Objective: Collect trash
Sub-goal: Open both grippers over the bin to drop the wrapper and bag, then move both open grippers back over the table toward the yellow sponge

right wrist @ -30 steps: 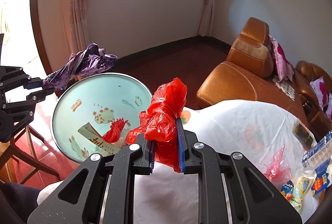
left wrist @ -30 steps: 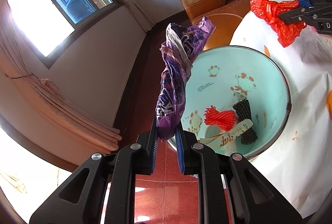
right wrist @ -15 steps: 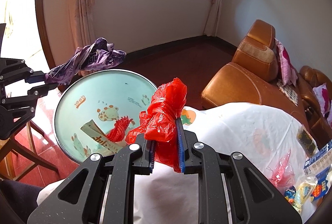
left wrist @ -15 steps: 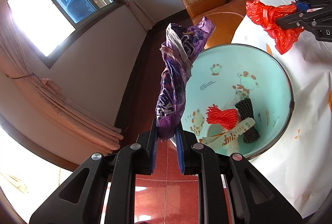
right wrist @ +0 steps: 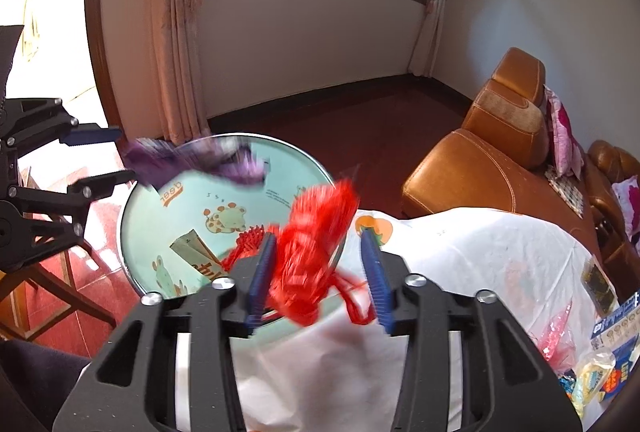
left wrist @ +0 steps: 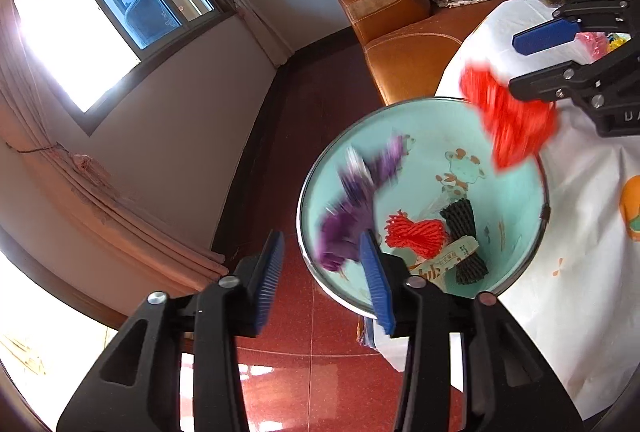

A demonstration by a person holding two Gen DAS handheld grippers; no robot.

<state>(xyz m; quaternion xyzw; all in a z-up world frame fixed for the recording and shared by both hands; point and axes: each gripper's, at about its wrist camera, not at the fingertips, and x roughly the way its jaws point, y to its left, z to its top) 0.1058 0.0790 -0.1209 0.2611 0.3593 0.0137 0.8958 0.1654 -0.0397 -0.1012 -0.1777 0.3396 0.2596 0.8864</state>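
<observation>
The left gripper hangs over the red floor just left of the bin, its blue-padded fingers apart; they have just been opening, and nothing lies between them. The purple wrapper is free of them, a blurred streak in the air inside the bin's mouth, near its left rim. The bin is a pale green pail with cartoon animals on its inner wall and a metal rim, standing on the floor against the counter's left edge. At its bottom lie a red mesh net, a black mesh net and a printed paper sleeve, touching one another.

Further right, the red plastic bag is blurred in the air over the bin's right rim, where the rim meets the counter's edge. The right gripper has its fingers apart as well; they too have just been opening. The bag sits between them in the right wrist view, but whether it touches the left pad cannot be told.

The counter wears a white cloth. At its far right edge lie more wrappers.
</observation>
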